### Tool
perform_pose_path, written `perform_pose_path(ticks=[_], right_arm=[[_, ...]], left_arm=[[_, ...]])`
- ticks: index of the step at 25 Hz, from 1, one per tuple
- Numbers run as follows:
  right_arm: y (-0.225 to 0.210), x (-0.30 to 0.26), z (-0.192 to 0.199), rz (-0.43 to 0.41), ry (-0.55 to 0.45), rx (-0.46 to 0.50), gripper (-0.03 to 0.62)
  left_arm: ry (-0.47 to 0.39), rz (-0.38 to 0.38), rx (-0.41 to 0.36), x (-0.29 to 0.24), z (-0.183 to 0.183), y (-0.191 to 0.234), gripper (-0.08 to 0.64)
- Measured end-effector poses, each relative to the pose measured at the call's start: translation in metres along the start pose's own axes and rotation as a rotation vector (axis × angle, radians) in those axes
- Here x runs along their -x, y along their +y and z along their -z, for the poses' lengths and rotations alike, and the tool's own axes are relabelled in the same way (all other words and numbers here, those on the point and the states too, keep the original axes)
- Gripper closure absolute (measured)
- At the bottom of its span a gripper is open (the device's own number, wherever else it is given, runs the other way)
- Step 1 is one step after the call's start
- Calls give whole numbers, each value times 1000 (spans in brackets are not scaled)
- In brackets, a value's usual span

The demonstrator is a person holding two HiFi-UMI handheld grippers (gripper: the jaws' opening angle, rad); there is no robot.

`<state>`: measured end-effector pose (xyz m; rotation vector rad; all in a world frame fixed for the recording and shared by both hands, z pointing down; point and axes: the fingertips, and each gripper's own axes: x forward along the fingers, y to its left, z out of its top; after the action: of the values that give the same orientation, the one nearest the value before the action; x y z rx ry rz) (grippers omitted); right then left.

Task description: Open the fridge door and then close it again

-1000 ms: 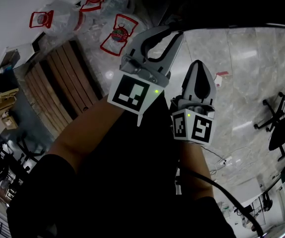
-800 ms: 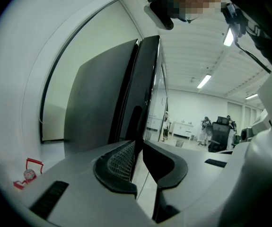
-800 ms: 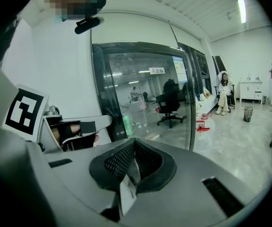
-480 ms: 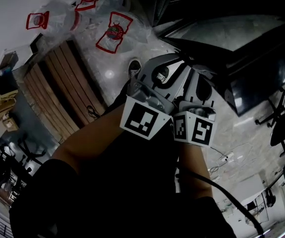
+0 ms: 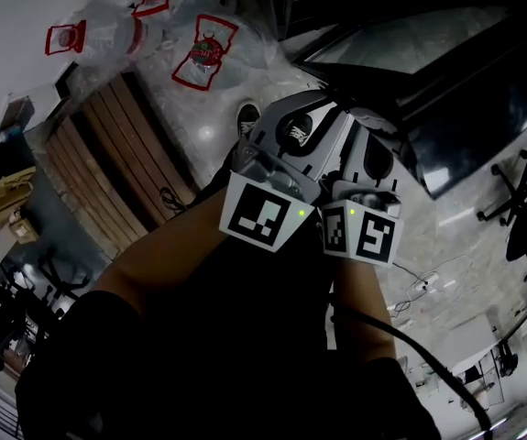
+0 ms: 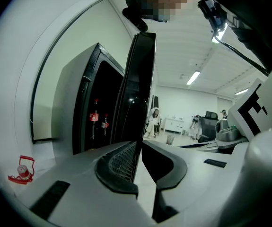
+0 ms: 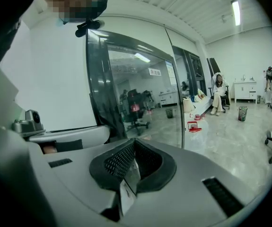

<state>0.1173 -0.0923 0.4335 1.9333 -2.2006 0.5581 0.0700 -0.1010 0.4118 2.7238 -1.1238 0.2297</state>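
Observation:
The black fridge (image 6: 74, 103) stands with its glass door (image 6: 138, 89) swung out, seen edge-on in the left gripper view. Red-labelled bottles (image 6: 94, 117) show inside. My left gripper (image 6: 138, 143) has its jaws closed on the door's free edge, which runs straight down into them. From above, the left gripper (image 5: 307, 108) and right gripper (image 5: 373, 131) sit side by side at the dark door (image 5: 446, 71). The right gripper (image 7: 135, 143) is shut with nothing in it, and the door's glass face (image 7: 140, 89) stands just beyond its tips.
Wrapped packs of water bottles (image 5: 199, 58) lie beside a wooden pallet (image 5: 116, 145) on the left. An office chair (image 5: 520, 227) stands at the right and a cable (image 5: 410, 291) lies on the tiled floor. A person (image 7: 217, 96) sits far off.
The door has swung into the head view at the upper right, where bare floor showed before. Both grippers drew closer together and now sit side by side at the door.

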Motion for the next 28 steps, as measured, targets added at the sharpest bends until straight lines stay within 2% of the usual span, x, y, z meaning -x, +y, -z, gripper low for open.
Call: perform_pose_path(ticks=[15,28], right_arm=[[-6,6,-13,-3,-43,10,577],[6,13,-34,-8,-67,6,577]], left_arm=[[8,11,-15,1,1,-1,520],[-5,-1,-10,0,-5,1,520]])
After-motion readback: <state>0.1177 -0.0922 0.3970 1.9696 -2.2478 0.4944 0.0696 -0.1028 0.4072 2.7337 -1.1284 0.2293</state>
